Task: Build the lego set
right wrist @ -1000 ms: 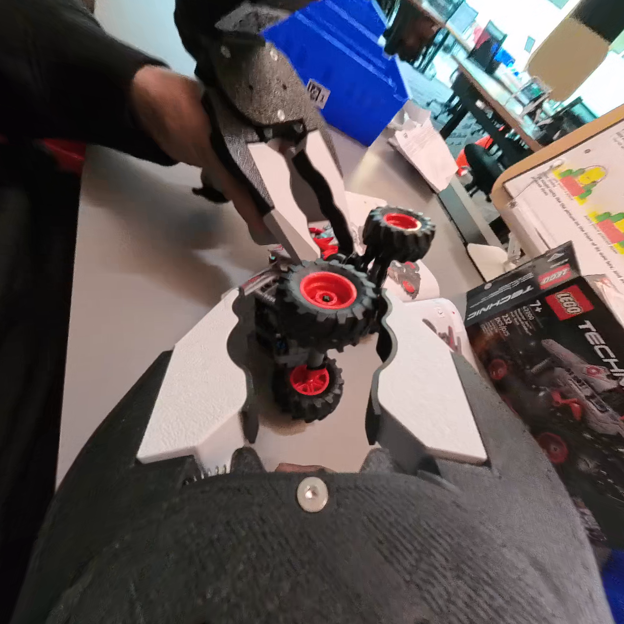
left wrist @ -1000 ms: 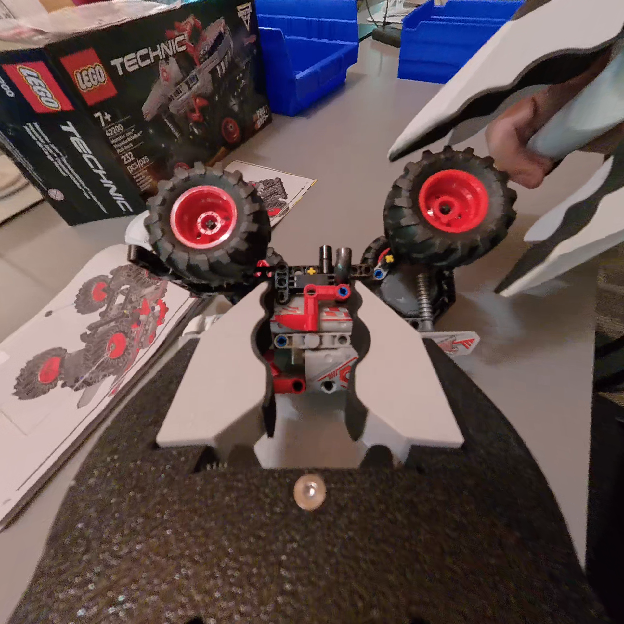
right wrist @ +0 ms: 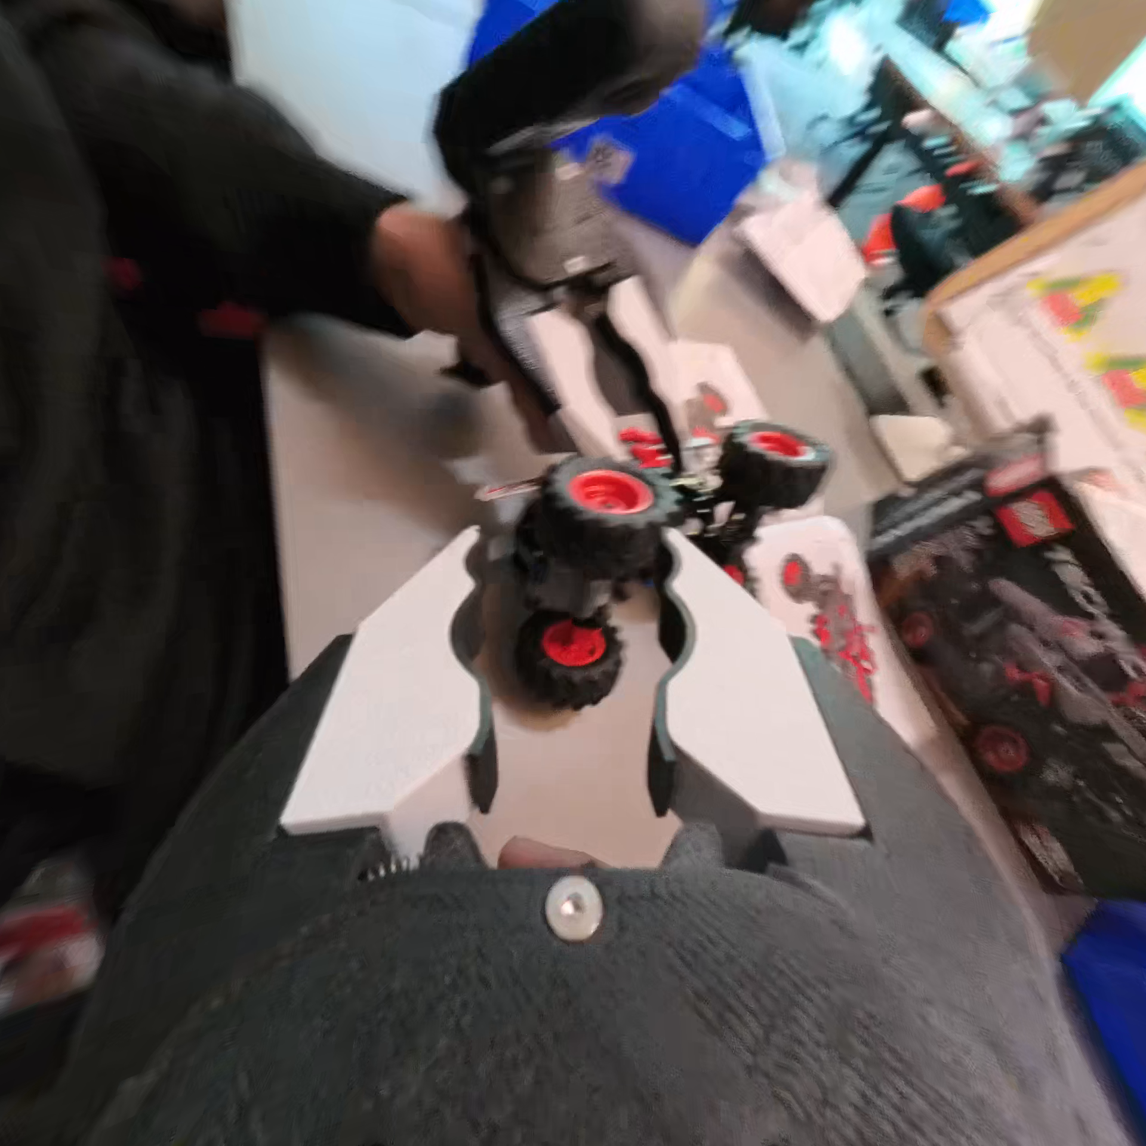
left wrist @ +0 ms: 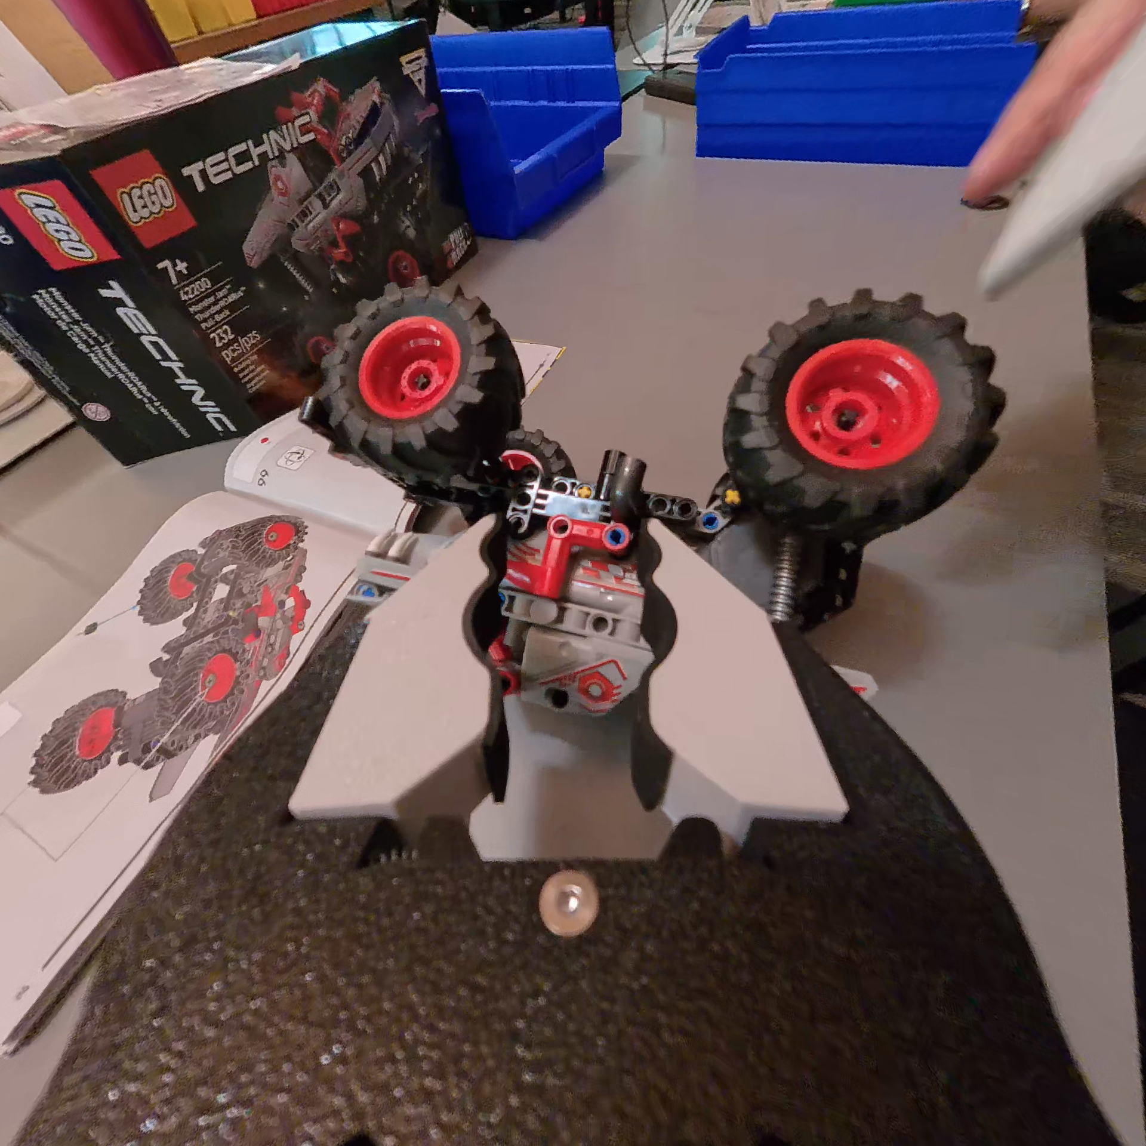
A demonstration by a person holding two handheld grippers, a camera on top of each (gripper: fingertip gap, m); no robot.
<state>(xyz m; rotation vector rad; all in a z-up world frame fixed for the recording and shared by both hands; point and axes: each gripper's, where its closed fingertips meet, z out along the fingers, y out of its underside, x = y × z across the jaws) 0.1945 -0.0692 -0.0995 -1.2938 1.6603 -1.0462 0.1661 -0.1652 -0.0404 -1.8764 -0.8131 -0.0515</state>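
Note:
The Lego truck (left wrist: 577, 608), grey and red with black tyres on red hubs, is tilted up off the grey table. My left gripper (left wrist: 567, 558) is shut on its grey and red body. Two big wheels stand above the fingers, one at the left (left wrist: 415, 378) and one at the right (left wrist: 862, 412). My right gripper (right wrist: 573, 539) is open and empty, and the truck (right wrist: 595, 496) lies beyond its fingertips in a blurred view. One of its white fingers (left wrist: 1066, 186) shows at the top right of the left wrist view, apart from the truck. The left gripper (right wrist: 626, 434) shows behind the truck.
An open instruction booklet (left wrist: 155, 651) lies left of the truck. The set's black box (left wrist: 217, 204) stands behind it. Two blue bins (left wrist: 533, 124) (left wrist: 856, 87) stand at the back of the grey table (left wrist: 744, 260). The table's right edge is near the right wheel.
My right gripper has pulled back and up, away from the right wheel. The left gripper still holds the truck, now slightly more tilted and closer in view.

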